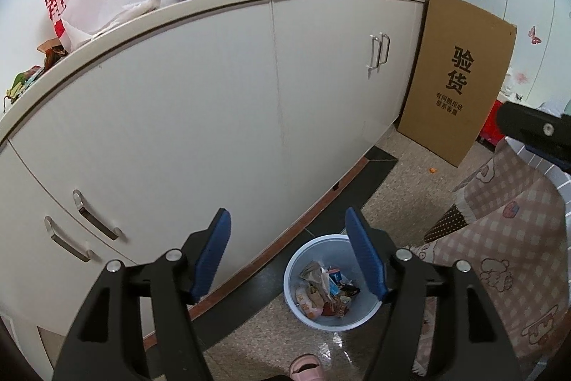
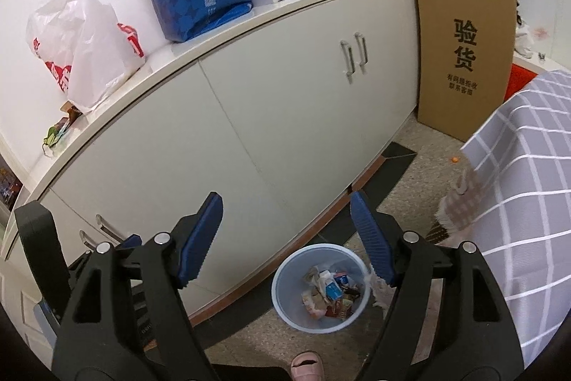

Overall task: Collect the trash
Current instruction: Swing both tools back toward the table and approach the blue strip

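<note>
A pale blue trash bin [image 1: 293, 288] stands on the floor against the cabinet, holding wrappers and crumpled paper [image 1: 323, 288]. My left gripper [image 1: 287, 213] hovers above it, open, with nothing between its blue pads. The right wrist view shows the same bin [image 2: 285, 295] and its litter [image 2: 330, 291] below my right gripper [image 2: 285, 197], which is also open and empty. A white frayed scrap [image 2: 378, 290] hangs by the base of the right finger over the bin's rim; I cannot tell whether it touches. A small orange bit [image 1: 432, 170] lies on the floor further away.
A long white cabinet [image 1: 214, 113] runs along the left, with bags on top. A cardboard sheet [image 1: 460, 77] leans at its far end. A pink checked blanket [image 1: 499, 238] and a grey checked cover [image 2: 517, 184] crowd the right. A pink slipper [image 1: 307, 366] shows at the bottom edge.
</note>
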A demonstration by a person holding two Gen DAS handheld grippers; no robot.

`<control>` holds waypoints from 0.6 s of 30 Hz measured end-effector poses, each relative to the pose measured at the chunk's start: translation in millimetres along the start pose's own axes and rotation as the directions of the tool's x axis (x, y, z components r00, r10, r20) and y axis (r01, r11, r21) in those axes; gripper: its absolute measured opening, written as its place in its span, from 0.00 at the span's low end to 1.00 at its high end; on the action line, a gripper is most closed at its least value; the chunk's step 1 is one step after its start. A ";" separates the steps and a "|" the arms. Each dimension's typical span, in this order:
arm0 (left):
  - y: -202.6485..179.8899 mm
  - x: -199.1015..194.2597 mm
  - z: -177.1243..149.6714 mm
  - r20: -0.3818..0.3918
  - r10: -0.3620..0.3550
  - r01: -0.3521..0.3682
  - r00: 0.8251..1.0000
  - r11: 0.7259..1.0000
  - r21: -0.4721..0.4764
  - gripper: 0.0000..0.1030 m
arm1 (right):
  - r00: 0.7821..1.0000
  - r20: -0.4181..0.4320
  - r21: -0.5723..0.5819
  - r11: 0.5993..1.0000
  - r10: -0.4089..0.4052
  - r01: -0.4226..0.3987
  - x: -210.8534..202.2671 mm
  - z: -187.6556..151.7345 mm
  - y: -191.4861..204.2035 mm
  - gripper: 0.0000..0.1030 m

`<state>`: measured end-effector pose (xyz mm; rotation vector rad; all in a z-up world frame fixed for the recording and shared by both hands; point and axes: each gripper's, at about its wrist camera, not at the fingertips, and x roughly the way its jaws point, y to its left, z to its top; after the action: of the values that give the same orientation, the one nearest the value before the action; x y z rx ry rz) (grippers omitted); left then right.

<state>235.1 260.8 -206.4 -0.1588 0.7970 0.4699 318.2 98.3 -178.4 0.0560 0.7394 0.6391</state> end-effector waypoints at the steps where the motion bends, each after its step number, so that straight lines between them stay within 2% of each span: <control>1: -1.1 -1.3 1.6 0.002 -0.003 0.003 1.000 1.000 0.000 0.64 | 1.000 0.005 0.002 1.000 -0.003 0.003 -4.3 1.5 -2.8 0.71; 4: -8.4 -8.9 8.5 0.008 -0.021 0.021 1.000 1.000 0.003 0.64 | 0.999 0.027 0.010 1.000 -0.016 0.016 -20.9 7.9 -14.8 0.71; 7: -21.6 -19.1 17.2 0.020 -0.050 0.050 0.999 0.999 0.006 0.69 | 0.998 0.054 0.017 1.000 -0.027 0.026 -38.4 15.4 -28.2 0.72; 11: -45.3 -28.8 31.9 0.035 -0.098 0.098 0.995 0.995 0.028 0.69 | 0.989 0.102 0.044 0.994 -0.102 0.098 -68.3 29.9 -63.5 0.73; 15: -79.2 -32.8 57.4 0.050 -0.178 0.177 0.983 0.984 0.027 0.70 | 0.961 0.149 0.134 0.968 -0.232 0.213 -95.4 43.2 -125.1 0.74; 18: -111.1 -29.5 74.5 0.053 -0.241 0.238 0.969 0.970 0.044 0.72 | 0.935 0.134 0.231 0.928 -0.328 0.292 -106.3 52.4 -184.9 0.75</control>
<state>317.1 175.3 -137.7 -0.2037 0.7183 0.2300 389.1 -102.2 -123.5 0.1801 0.6295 0.2473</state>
